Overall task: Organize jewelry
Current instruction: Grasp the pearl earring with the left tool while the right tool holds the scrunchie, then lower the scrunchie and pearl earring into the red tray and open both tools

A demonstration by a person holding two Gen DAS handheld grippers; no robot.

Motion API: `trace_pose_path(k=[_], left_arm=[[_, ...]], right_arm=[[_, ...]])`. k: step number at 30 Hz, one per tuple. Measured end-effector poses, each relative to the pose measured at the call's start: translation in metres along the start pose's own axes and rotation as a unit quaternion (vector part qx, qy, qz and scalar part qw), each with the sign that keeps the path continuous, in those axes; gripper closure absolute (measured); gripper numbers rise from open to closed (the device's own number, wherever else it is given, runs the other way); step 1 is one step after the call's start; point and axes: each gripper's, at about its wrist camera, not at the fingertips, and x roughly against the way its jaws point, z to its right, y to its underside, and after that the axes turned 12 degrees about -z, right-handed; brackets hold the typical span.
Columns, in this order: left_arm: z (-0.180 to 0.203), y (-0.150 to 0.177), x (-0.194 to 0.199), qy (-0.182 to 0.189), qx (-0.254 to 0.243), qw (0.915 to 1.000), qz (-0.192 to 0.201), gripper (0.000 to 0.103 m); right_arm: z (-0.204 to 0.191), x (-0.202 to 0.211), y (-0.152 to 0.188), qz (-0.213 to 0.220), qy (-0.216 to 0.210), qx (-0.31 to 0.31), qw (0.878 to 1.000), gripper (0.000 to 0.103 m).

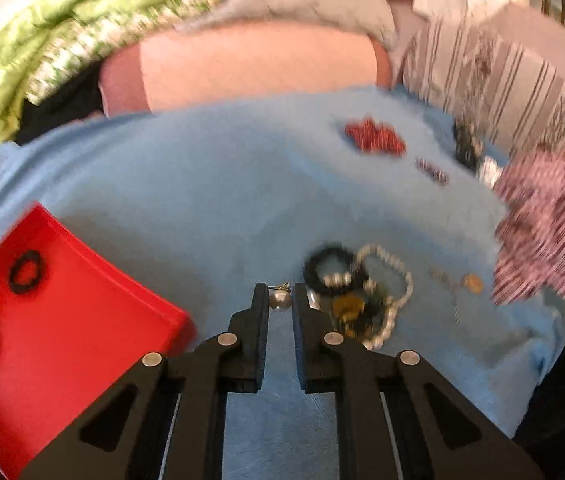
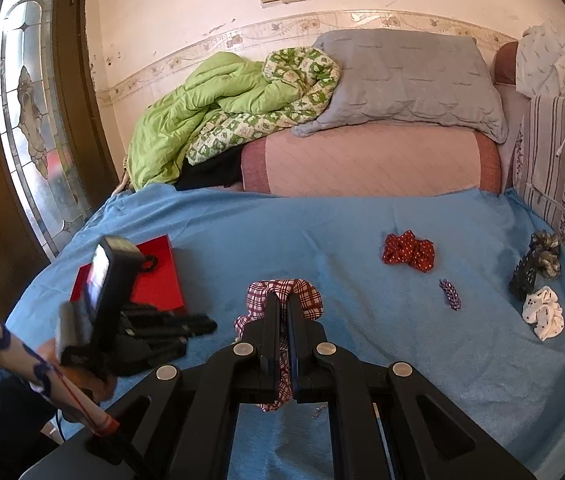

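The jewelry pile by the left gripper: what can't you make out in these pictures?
- Left wrist view: motion blur smears the pile; which pieces tangle is unclear.
- Pearl earring between the left gripper fingers: pad contact unclear.
- Red tray: cut off by the left edge.
- Right wrist view: the right gripper and its plaid scrunchie hide the pile.

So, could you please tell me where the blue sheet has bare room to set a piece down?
The widest bare stretch of the blue sheet lies between the red tray and the red scrunchie, up to the pink bolster. It is crowded along the right edge near the white scrunchie, and around the jewelry pile.
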Motion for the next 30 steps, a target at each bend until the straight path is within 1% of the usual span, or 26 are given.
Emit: trace_pose_path(k=[1,6,10,15,20,24,26,30], left_arm=[[-0.004,-0.001,0.013,-0.004,0.005,0.9998,0.017,0.092],[-0.024,-0.002,0.050,-0.006,0.027,0.9976,0.063,0.092],[-0.047,0.005,0.067,-0.011,0.051,0.9956,0.077,0.092],[-0.076,0.022,0.083,-0.018,0.076,0.9934,0.084,0.092],[-0.109,0.040,0.094,-0.031,0.111,0.9893,0.089,0.092],[-0.139,0.051,0.097,-0.045,0.150,0.9839,0.087,0.092],[-0.152,0.055,0.098,-0.058,0.168,0.9804,0.084,0.092],[-0.175,0.063,0.095,-0.075,0.198,0.9745,0.074,0.092]], right_arm=[[-0.002,0.001,-0.001,0.001,0.000,0.003,1.000,0.099],[-0.015,0.000,-0.009,0.003,-0.006,0.015,1.000,0.099],[-0.032,-0.003,-0.018,0.003,-0.020,0.025,0.999,0.099],[-0.063,-0.014,-0.030,0.003,-0.042,0.045,0.998,0.099],[-0.104,-0.036,-0.045,-0.008,-0.074,0.066,0.995,0.099],[-0.133,-0.060,-0.055,-0.026,-0.092,0.075,0.993,0.099],[-0.147,-0.075,-0.061,-0.036,-0.103,0.077,0.991,0.099],[-0.168,-0.101,-0.074,-0.052,-0.110,0.078,0.989,0.099]])
